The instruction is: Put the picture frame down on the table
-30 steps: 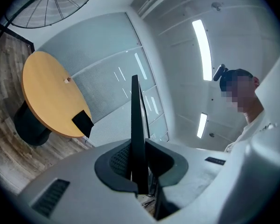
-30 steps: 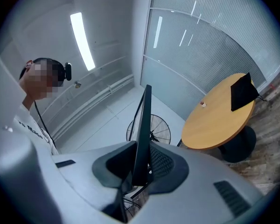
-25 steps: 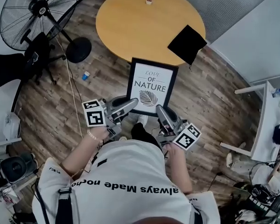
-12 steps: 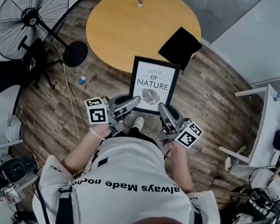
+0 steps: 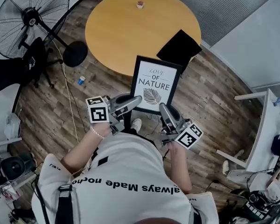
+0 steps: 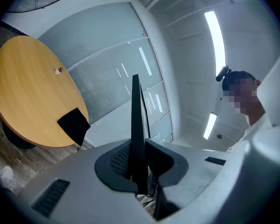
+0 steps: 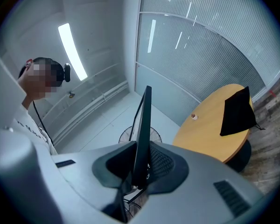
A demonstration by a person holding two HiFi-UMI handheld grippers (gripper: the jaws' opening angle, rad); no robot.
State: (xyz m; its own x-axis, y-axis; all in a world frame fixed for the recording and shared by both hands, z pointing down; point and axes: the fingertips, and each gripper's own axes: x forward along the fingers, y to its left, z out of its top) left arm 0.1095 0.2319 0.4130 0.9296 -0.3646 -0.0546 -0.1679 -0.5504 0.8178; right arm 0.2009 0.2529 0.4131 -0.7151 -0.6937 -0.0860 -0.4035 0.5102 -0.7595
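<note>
While left claw point(image 5: 139, 98) and right claw point(image 5: 162, 107) pinched picture frame point(image 5: 155, 84) by near edge, frame hung at table point(image 5: 116, 36) rim: likely carry step. Next probably called for reach over table, gentle lowering.

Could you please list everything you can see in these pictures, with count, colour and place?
Table: one, round, yellow wood, top centre.
Cloth: one, black, on the table's right edge.
Small object: one, reddish, far side of the table; too small to identify.
Frame: one, black with a white print, held at the table's near edge.
Fan: one, black, on the floor, upper left.
Chair: one, black, far left beside the fan.
Blue item: one, small, on the floor left of the frame.
Desk: one, white, right edge.
Left gripper: one, grey, shut on the frame's near left corner.
Right gripper: one, grey, shut on the frame's near edge, right part.
Shirt: one, white, bottom centre.
</note>
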